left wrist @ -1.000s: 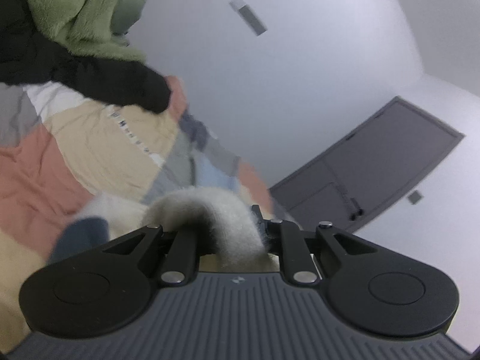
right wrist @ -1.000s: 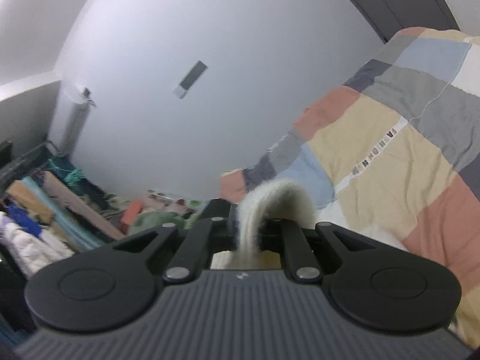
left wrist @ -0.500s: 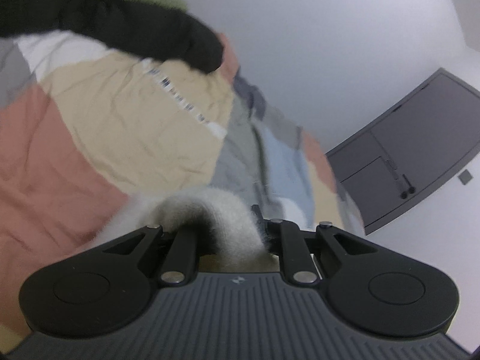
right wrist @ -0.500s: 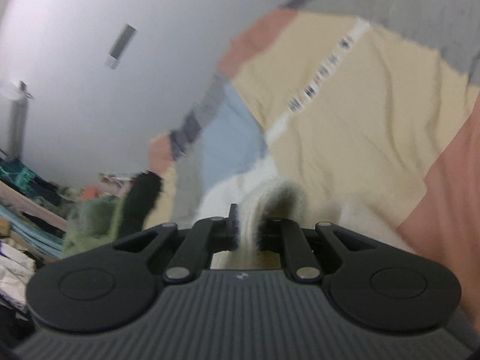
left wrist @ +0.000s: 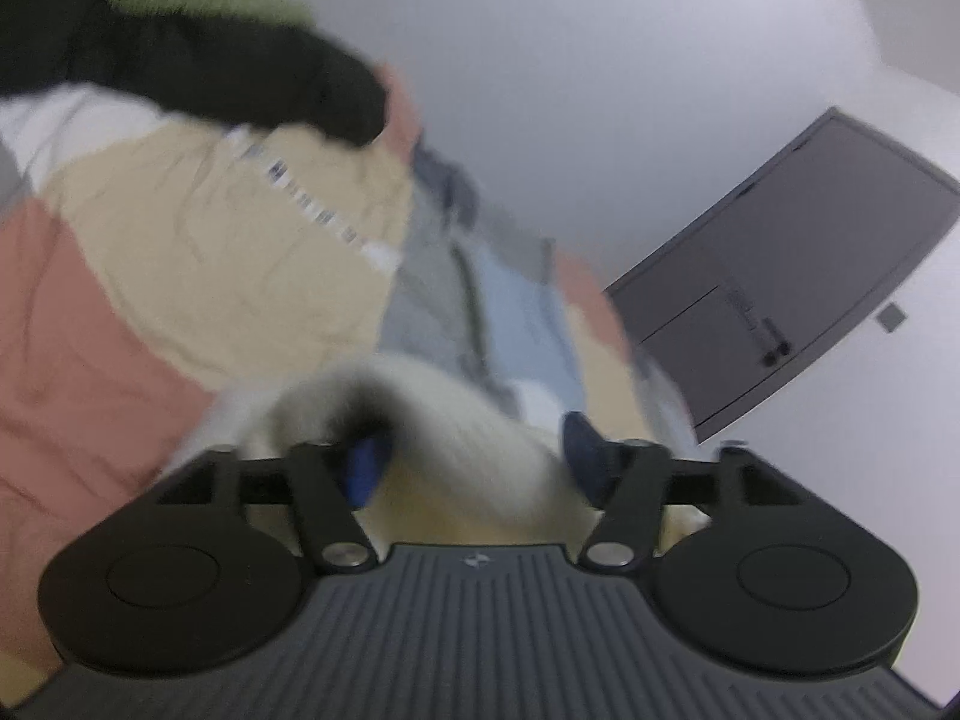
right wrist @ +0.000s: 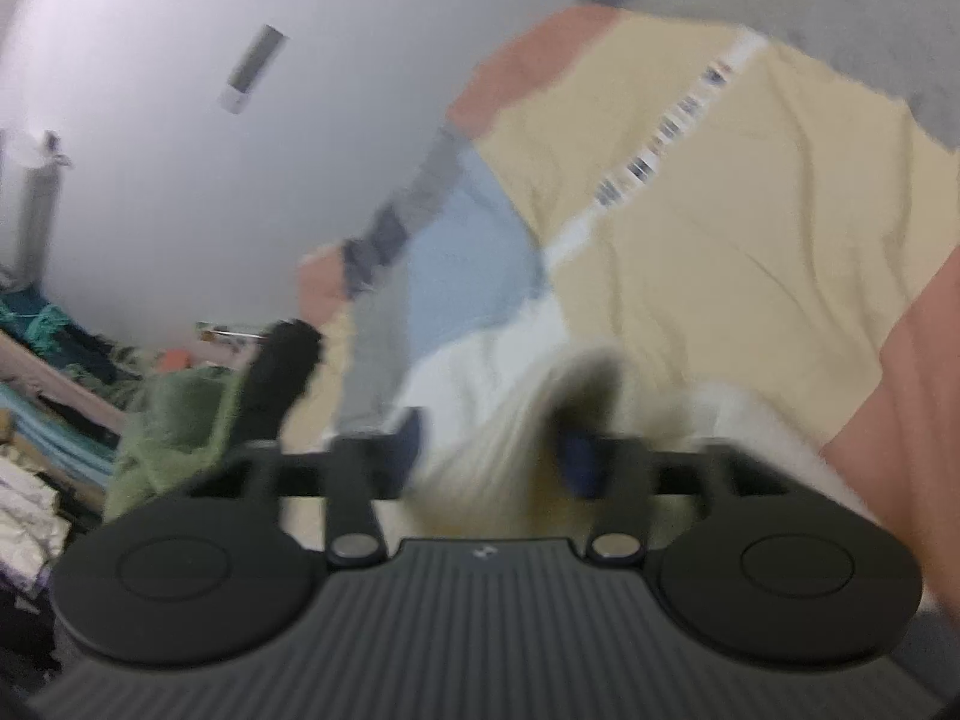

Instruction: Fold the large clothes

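Both the left gripper point(left wrist: 474, 456) and right gripper point(right wrist: 492, 450) have just opened wide, releasing the fluffy cream garment point(left wrist: 456, 414) onto the patchwork bedspread point(left wrist: 198, 276); best to back straight out so nothing snags.

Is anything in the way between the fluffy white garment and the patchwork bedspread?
Nothing visible is. The fluffy white garment already lies on the patchwork bedspread, between the just-opened jaws of each hand-held gripper. The black and green clothes sit farther away.

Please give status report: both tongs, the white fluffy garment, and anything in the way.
Left tongs and right tongs just opened, jaws apart. White fluffy garment loose between them, lying on patchwork bedspread. Black and green clothes piled farther off, not blocking.
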